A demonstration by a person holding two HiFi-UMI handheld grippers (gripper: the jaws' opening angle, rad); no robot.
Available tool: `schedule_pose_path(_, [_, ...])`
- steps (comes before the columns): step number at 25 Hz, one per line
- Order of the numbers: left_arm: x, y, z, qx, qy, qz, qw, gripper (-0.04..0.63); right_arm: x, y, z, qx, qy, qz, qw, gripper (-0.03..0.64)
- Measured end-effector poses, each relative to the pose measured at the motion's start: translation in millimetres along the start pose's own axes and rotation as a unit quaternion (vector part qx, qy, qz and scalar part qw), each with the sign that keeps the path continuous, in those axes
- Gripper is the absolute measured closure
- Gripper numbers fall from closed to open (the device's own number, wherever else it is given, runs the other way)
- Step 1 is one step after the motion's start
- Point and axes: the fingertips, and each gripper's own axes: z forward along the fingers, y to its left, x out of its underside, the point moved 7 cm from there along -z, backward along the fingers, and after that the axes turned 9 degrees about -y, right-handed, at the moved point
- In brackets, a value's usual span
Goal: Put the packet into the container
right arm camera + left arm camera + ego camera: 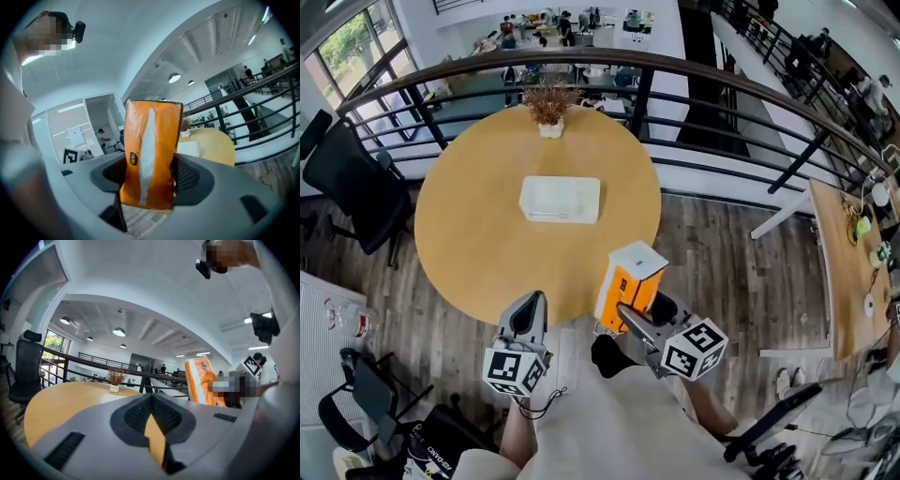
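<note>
At the table's 5 o'clock edge, my right gripper (628,317) pinches the orange tissue packet (626,279), upright. My left gripper (532,302) at 6 o'clock has its jaws pressed together, nothing in them. White plastic container (560,199) sits mid round wooden table (469,234), well apart from the packet. I see a potted plant (550,105) at its 12 o'clock.

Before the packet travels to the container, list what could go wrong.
1. The right gripper grips the orange packet only near its lower end, so it may tilt or slip on the way.
2. The white container sits free in the middle of the table, and the left gripper is shut and short of the table. A nudge on its rim could slide it.
</note>
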Motion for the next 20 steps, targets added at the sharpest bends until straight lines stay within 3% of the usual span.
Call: schedule_pose_path(20, [-2,46,67,-0.091,-0.001,-0.006,0.9958,0.591,-28,-87,75,-0.033,0.015,0.034,0.999,0.328])
